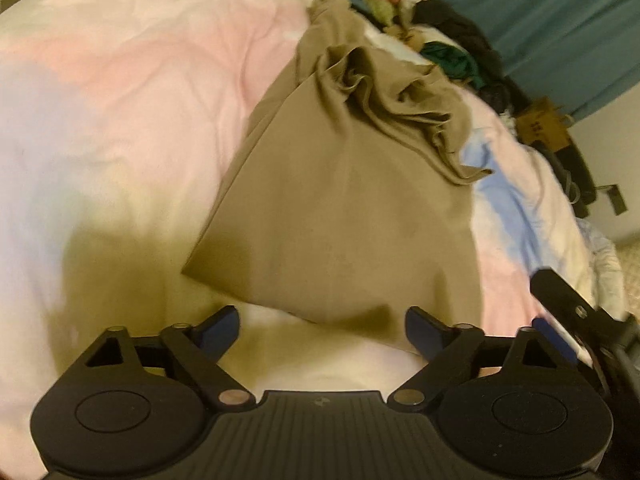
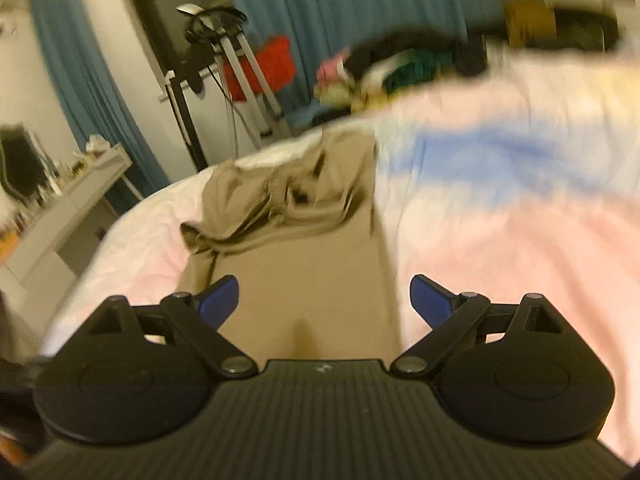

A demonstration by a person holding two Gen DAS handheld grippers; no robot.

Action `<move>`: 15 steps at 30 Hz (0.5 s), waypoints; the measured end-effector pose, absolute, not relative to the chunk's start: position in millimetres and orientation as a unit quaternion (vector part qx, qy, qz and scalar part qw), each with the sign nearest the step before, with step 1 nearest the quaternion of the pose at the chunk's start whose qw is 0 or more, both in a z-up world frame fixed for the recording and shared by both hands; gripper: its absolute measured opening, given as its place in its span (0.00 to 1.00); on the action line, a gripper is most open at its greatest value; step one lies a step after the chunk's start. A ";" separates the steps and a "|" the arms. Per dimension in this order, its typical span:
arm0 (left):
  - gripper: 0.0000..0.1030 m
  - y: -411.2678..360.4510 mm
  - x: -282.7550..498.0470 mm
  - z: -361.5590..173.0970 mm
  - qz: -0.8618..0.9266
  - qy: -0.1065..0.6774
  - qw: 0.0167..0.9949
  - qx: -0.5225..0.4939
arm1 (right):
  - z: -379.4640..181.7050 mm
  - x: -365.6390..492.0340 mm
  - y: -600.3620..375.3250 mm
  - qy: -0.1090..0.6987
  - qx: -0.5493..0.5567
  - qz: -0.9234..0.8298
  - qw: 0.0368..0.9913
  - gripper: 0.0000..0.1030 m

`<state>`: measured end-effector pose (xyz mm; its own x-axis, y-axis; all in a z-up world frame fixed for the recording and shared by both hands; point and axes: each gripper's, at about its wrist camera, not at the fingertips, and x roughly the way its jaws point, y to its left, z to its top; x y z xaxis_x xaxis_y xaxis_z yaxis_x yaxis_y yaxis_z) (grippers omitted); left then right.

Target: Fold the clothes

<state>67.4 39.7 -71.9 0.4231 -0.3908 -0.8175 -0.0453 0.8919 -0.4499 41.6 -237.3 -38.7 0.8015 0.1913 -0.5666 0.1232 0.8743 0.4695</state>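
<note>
Your tan garment [image 1: 332, 216] lies across the middle of the left wrist view on the pastel bedcover [image 1: 120, 92], its near part flat and smooth with a corner at lower left of centre, its far part bunched into folds toward the upper centre. Your left gripper [image 1: 322, 330] hangs just over the near hem with its jaws spread wide and nothing between them. In the right wrist view the same garment [image 2: 308, 256] runs up the centre of the frame, and your right gripper [image 2: 324, 298] is likewise wide apart and empty, poised over the flat near end. This looks like the moment before picking up the near edge, so take a corner in each gripper, not the middle of the hem: the left one toward the corner at lower left of its frame, the right one toward the garment's edge right of centre in its own. Pinch both layers if the cloth is doubled (the pictures do not show whether it is). Both views are blurred, so slow down before you close. The crumpled far end needs flattening first or the fold will trap those wrinkles. The pile of other clothes [image 1: 444, 40] at upper right is well clear.
</note>
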 end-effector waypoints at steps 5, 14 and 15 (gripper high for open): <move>0.83 33.4 70.2 -83.1 -0.090 0.531 0.819 -0.200 | -79.8 45.8 -248.8 0.382 0.427 0.076 0.816 0.91; 0.83 34.8 72.6 -87.1 -0.088 0.532 0.816 -0.209 | -130.1 42.8 -252.3 0.383 0.579 0.062 0.718 0.86; 0.83 36.1 72.9 -87.4 -0.088 0.530 0.816 -0.213 | -131.2 42.3 -254.5 0.374 0.582 0.047 0.721 0.74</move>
<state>72.9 36.1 -87.4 0.4224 -0.3689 -0.8279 -0.0833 0.8937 -0.4408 42.3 -254.5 -131.2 0.7158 0.5024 -0.4850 0.3679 0.3190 0.8734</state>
